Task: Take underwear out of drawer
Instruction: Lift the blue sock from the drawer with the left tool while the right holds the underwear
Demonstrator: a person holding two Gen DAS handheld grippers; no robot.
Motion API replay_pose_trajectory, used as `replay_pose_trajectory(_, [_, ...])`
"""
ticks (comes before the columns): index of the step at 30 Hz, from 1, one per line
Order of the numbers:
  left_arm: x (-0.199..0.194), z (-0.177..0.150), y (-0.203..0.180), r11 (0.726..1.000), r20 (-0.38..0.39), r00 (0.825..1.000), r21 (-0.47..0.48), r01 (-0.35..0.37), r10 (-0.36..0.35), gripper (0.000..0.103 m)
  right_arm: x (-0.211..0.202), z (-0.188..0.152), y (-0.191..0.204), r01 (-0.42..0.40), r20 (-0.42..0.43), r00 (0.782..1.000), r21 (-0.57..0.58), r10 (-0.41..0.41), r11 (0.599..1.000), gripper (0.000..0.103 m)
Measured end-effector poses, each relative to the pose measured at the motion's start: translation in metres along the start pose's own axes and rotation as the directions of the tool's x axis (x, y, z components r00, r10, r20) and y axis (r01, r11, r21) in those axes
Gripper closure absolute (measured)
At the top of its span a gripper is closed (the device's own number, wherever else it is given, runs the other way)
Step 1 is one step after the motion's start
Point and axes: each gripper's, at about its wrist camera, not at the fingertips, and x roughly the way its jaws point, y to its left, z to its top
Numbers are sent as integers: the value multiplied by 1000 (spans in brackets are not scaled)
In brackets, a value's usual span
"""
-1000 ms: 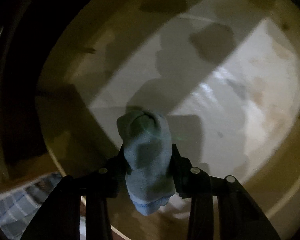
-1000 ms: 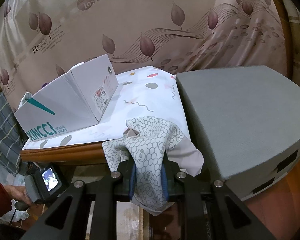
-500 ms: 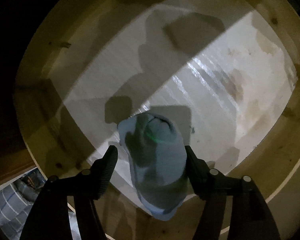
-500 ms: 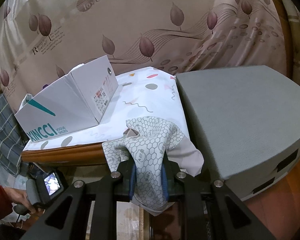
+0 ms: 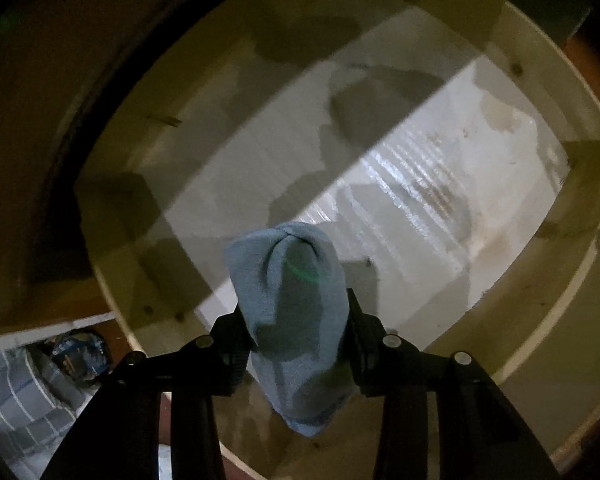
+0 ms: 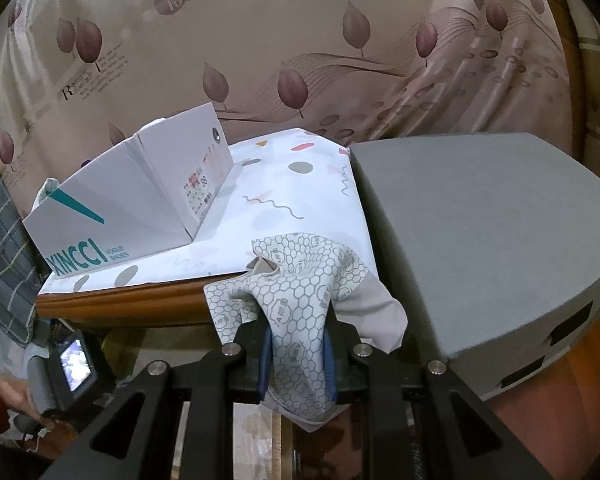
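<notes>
The left wrist camera looks steeply down, close, into a pale wooden drawer [image 5: 540,320]. The right wrist camera faces slantwise over a sheet-covered table [image 6: 308,200] toward a leaf-patterned curtain [image 6: 300,40]; they share nothing.

Table [image 6: 140,300] — cloth [image 6: 300,200], box [image 6: 140,208]

Blue knit underwear [image 5: 296,308], bunched, hangs above pale wooden drawer [image 5: 540,320] (bottom bare, stained). Hexagon-print white-grey underwear [image 6: 300,320] drapes crumpled, clear of the drawer, beside a tabletop edge
</notes>
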Motion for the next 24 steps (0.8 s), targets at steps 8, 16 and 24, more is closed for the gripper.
replay_pose_trajectory(8, [-39, -25, 1, 992, 80, 995, -118, -53, 63, 65, 0, 0, -2, 14, 0, 1000, 10, -14, 1000, 83])
replay_pose_trajectory(16, [-78, -43, 1, 943, 167, 975, -321, -89, 148, 65, -3, 0, -5, 42, 21, 999, 18, -42, 999, 83])
replay_pose_trajectory(24, [-137, -59, 19, 868, 249, 938, -488, -92, 240, 65, 0, -1, -7, 44, 5, 999, 28, -44, 999, 83])
